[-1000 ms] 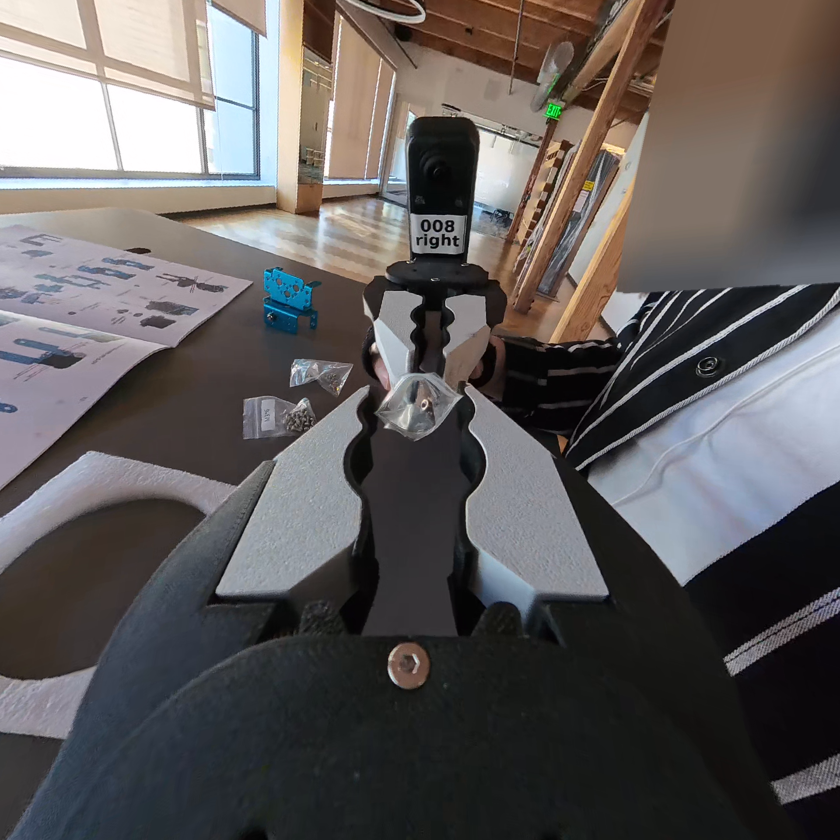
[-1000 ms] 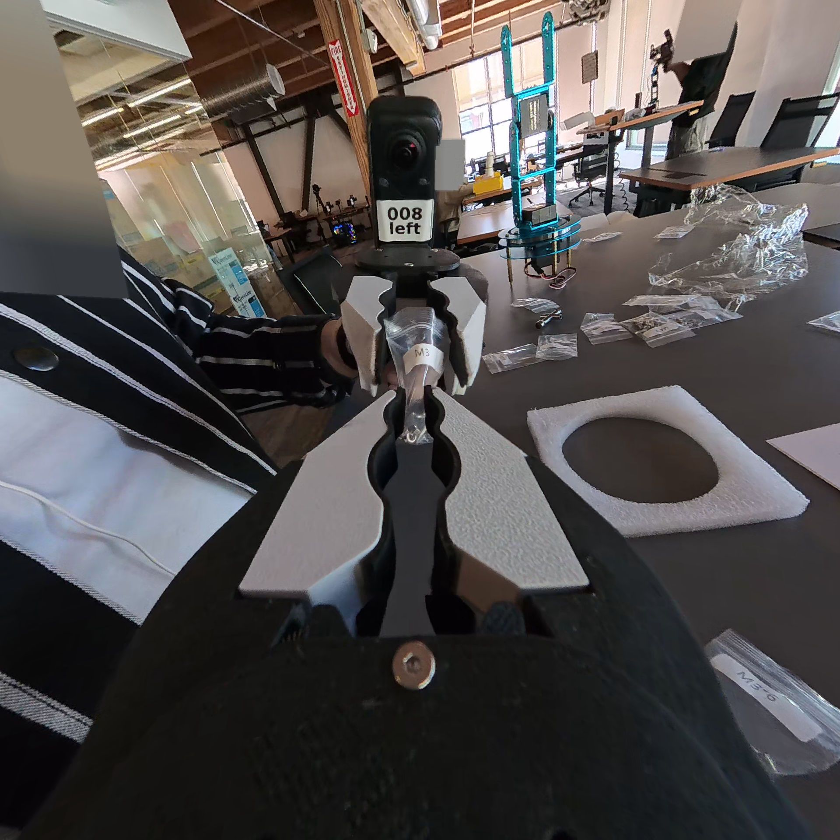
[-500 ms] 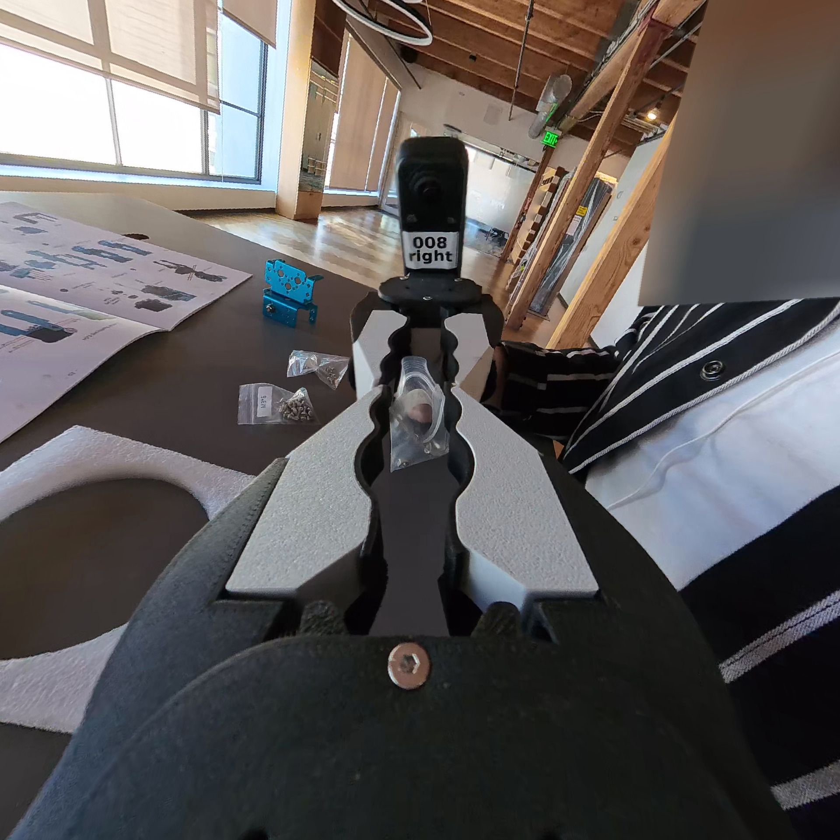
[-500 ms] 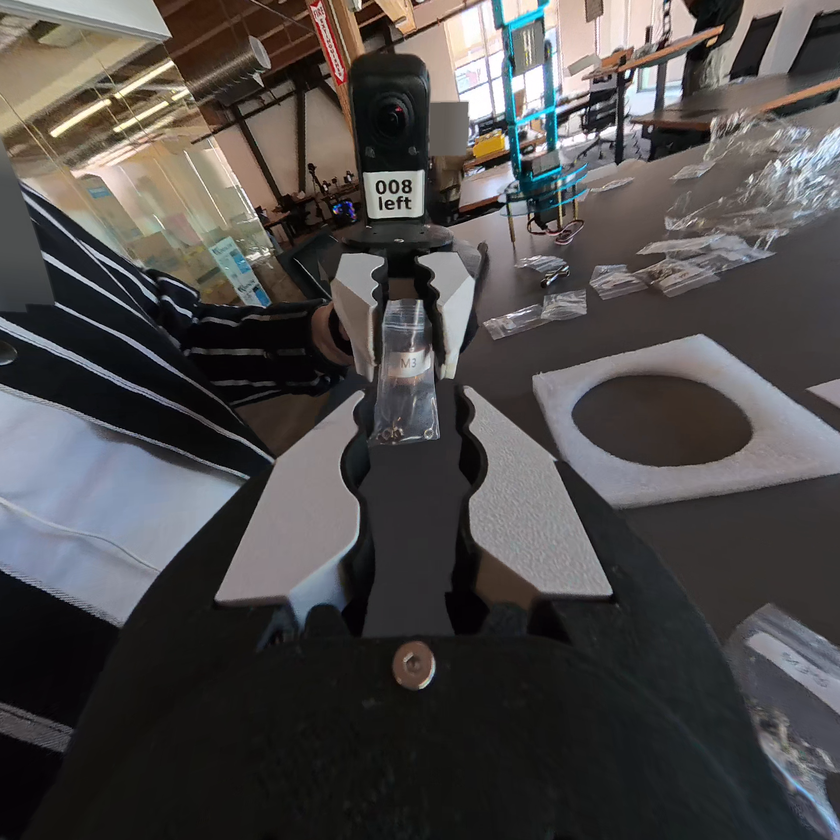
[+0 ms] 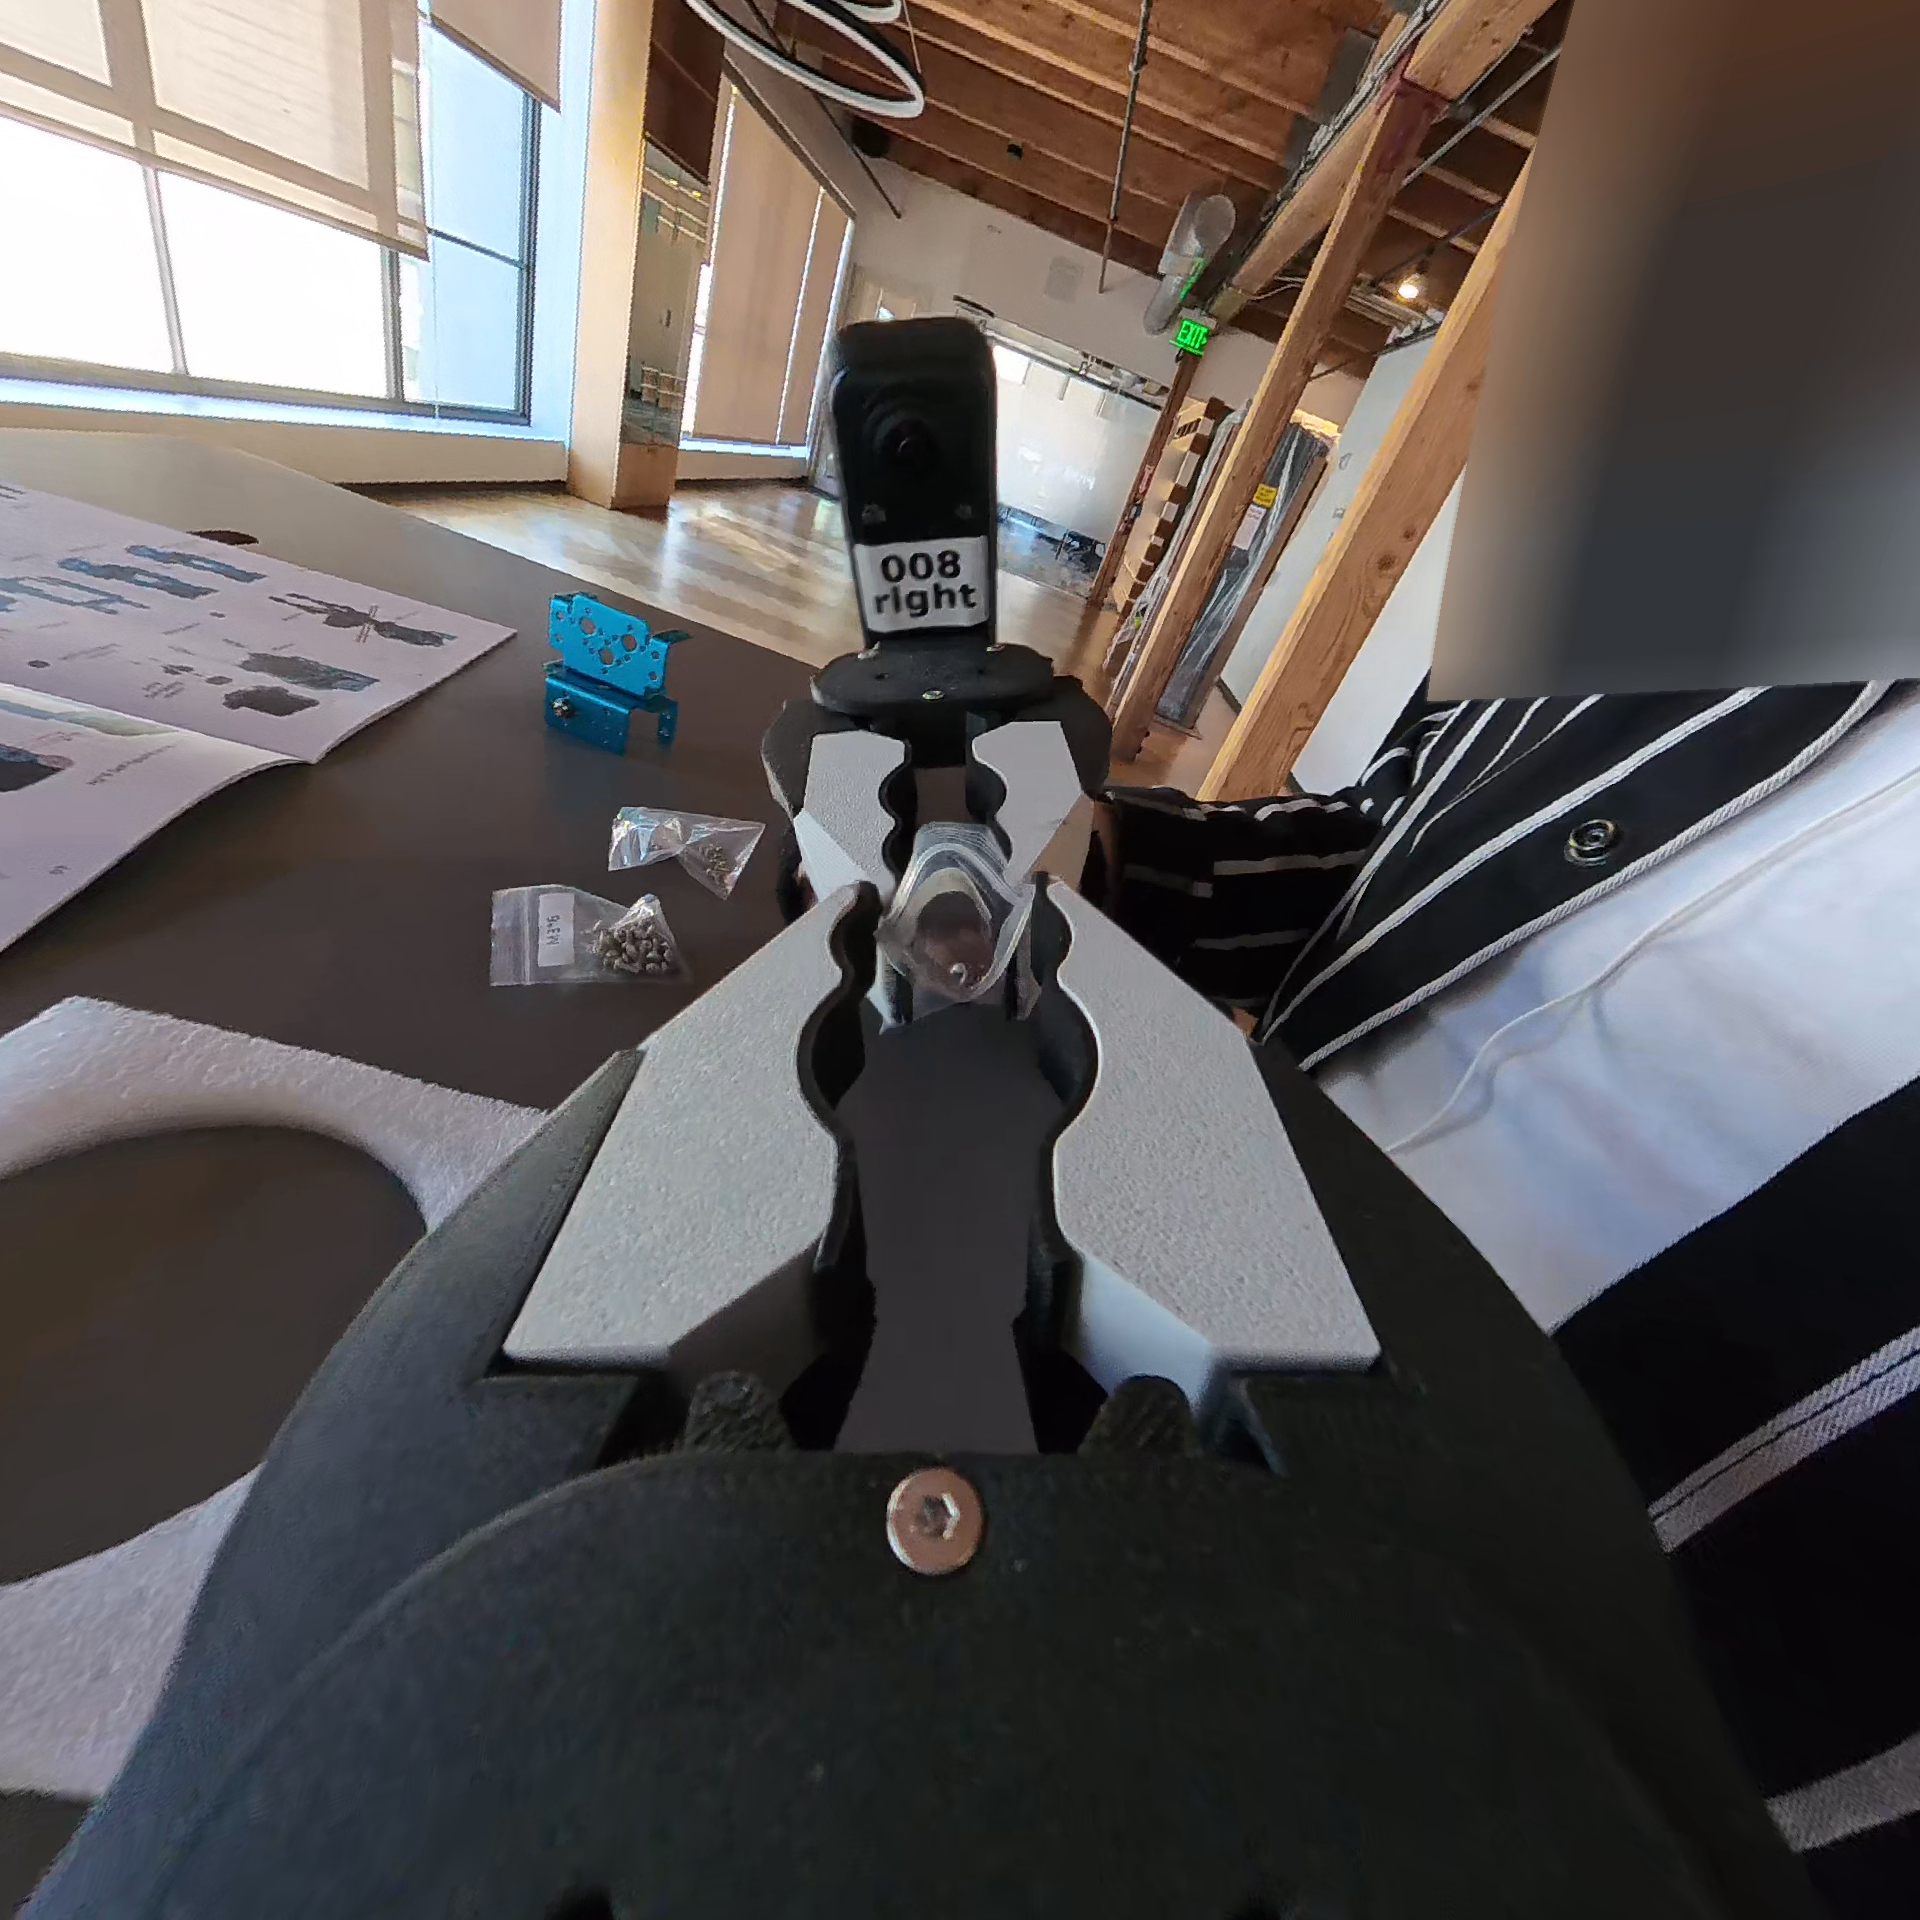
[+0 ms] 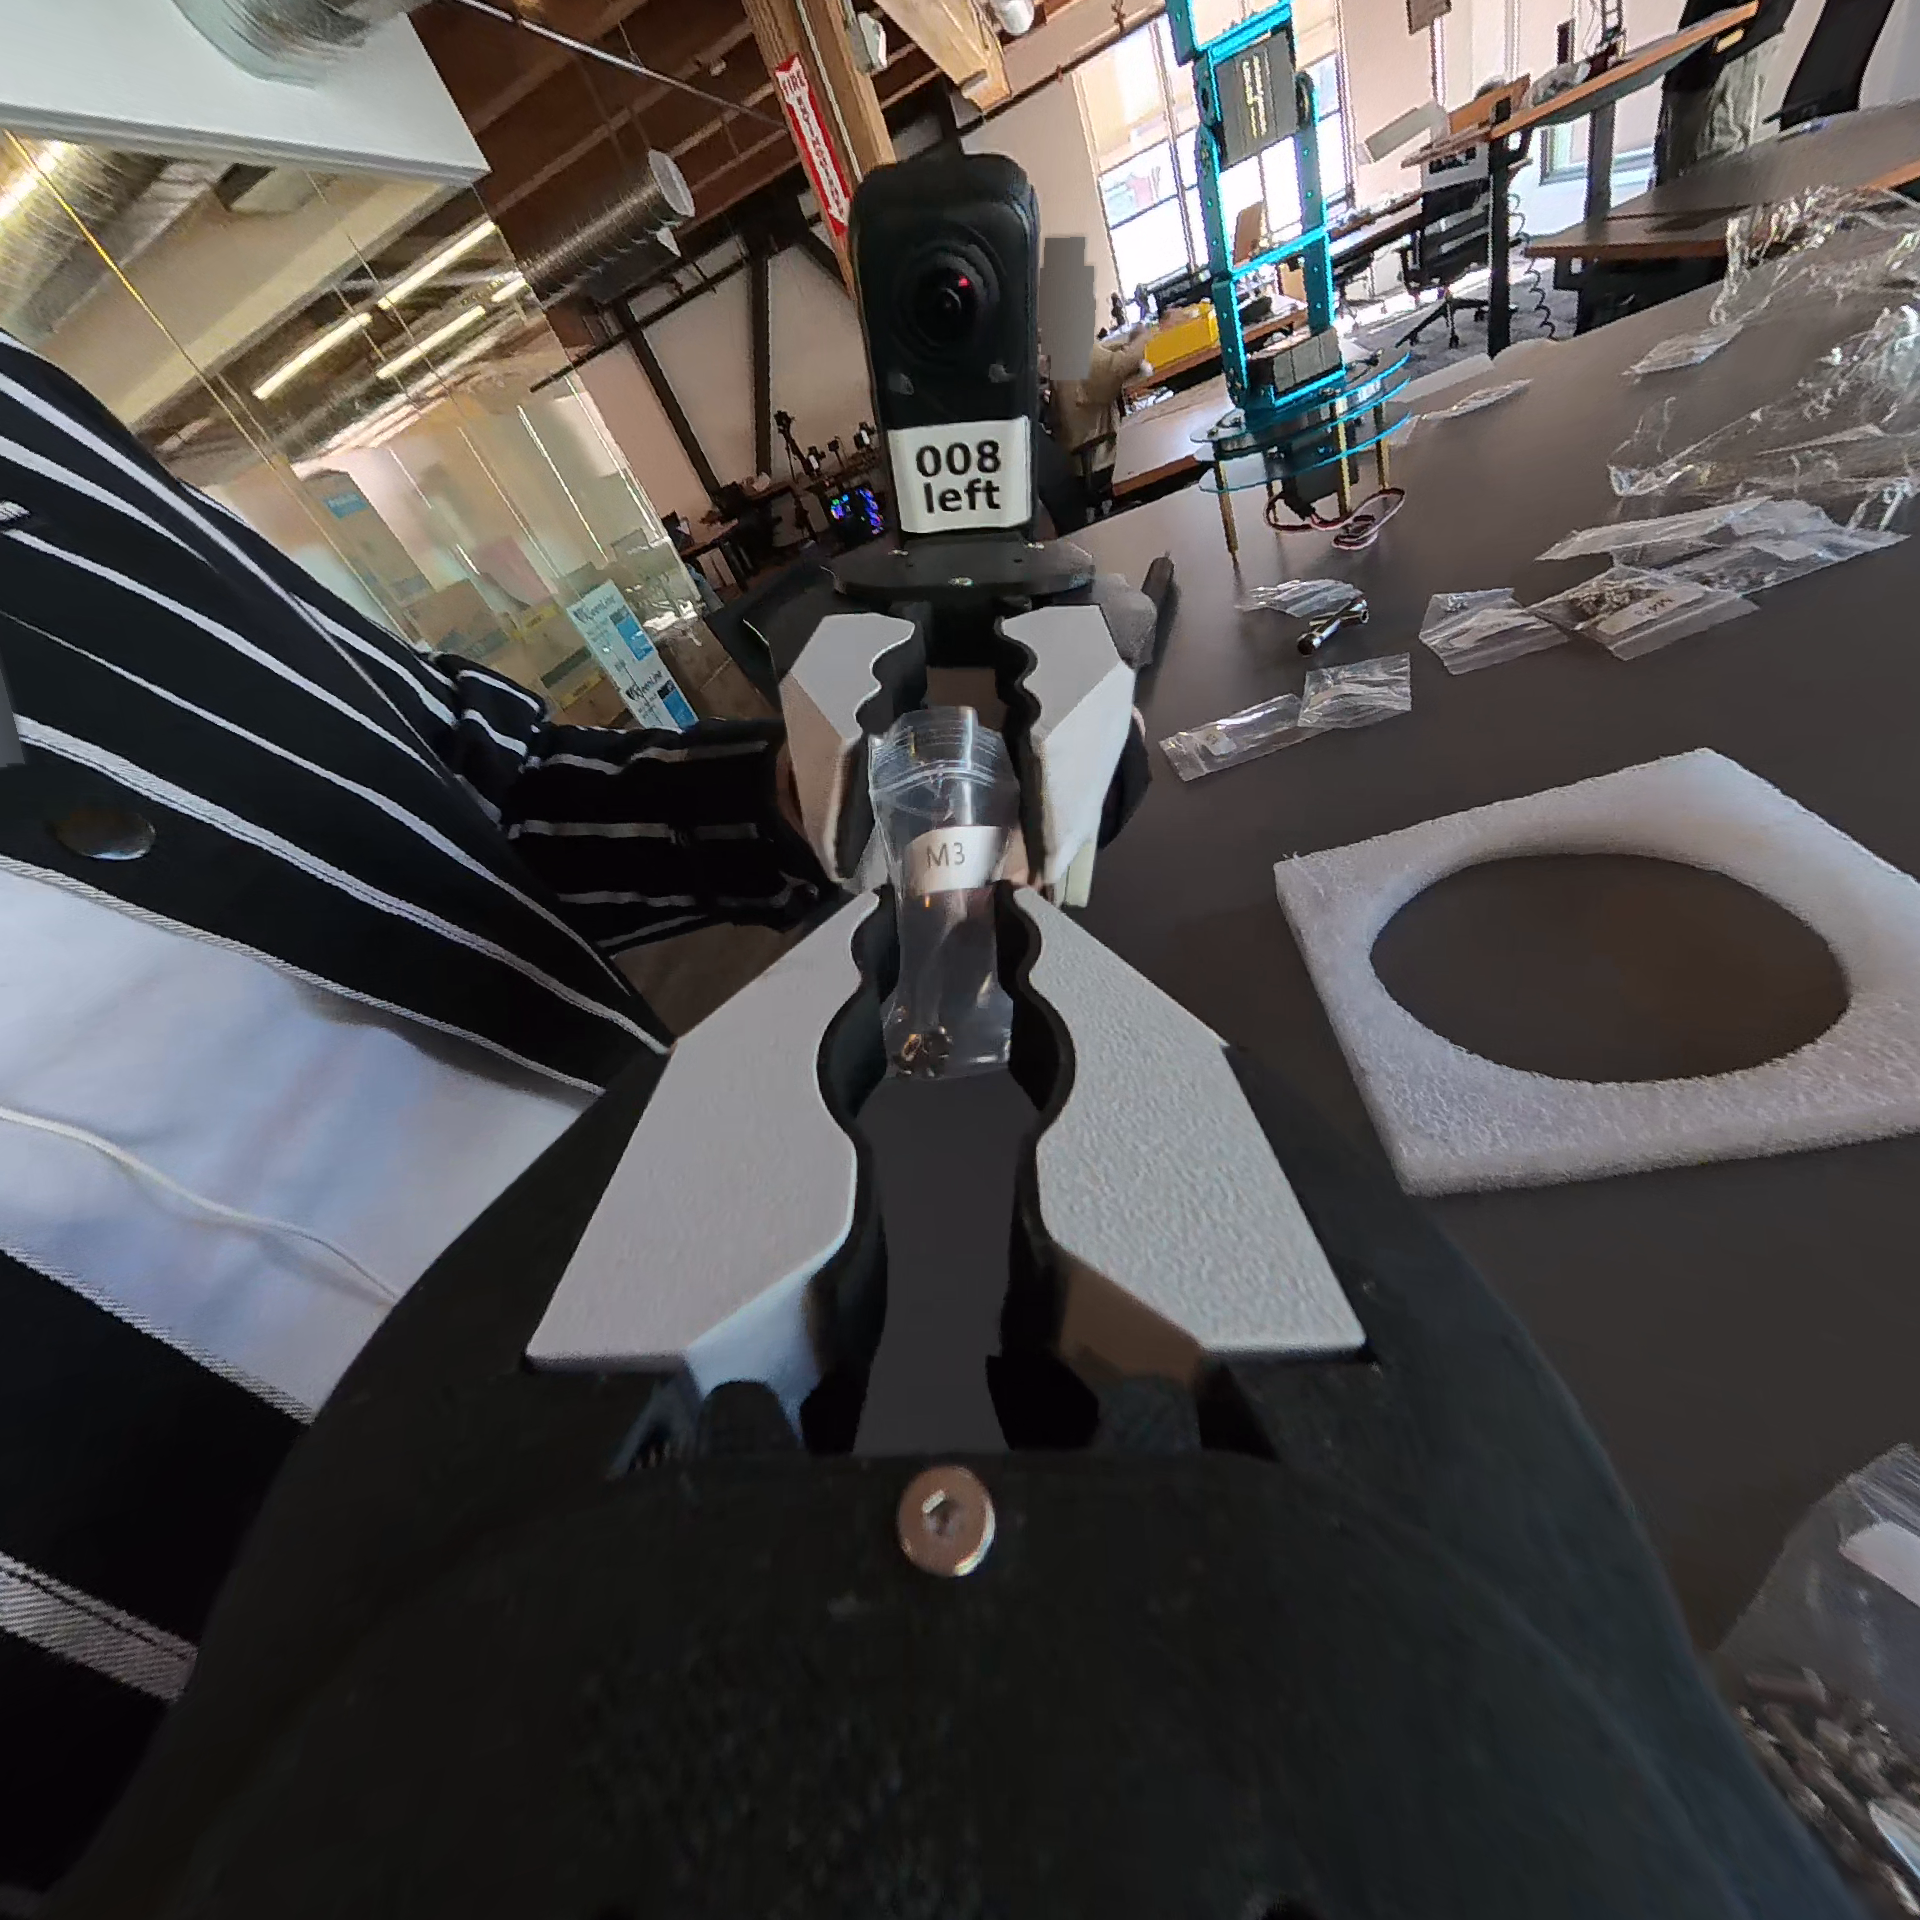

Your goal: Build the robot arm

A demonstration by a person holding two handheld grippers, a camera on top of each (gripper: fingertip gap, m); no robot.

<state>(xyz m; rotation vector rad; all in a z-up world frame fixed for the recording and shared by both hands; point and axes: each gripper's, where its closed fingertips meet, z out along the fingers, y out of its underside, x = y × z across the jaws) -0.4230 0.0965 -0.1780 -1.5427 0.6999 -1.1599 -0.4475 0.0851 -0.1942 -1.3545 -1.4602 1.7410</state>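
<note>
A small clear plastic bag [image 6: 940,997] with a white label and a few small metal parts in its bottom is held between both grippers, above the dark table. My right gripper [image 6: 940,904] is shut on the bag's lower half. My left gripper [image 5: 951,914] faces it and is shut on the bag's upper end [image 5: 951,930], whose mouth bulges open. The right gripper [image 5: 951,852] also shows in the left wrist view, and the left gripper [image 6: 940,790] shows in the right wrist view. A person in a striped top holds both.
A white foam square with a round hole [image 6: 1340,935] [image 5: 156,1060] lies on the table. Nearby are small bags of screws [image 5: 582,935], a blue metal bracket [image 5: 608,675] and an open manual [image 5: 156,665]. More bags [image 6: 1288,717] and a blue frame tower [image 6: 1268,208] stand farther off. My left and right fingertips are right by each other. From either gripper's tips it is about 30 centimeters to the blue metal bracket [image 5: 608,675].
Half a second ago my right gripper was open and the bag hung from the left gripper alone. The right gripper has now shut on the bag, and the bag's mouth has bulged open.
</note>
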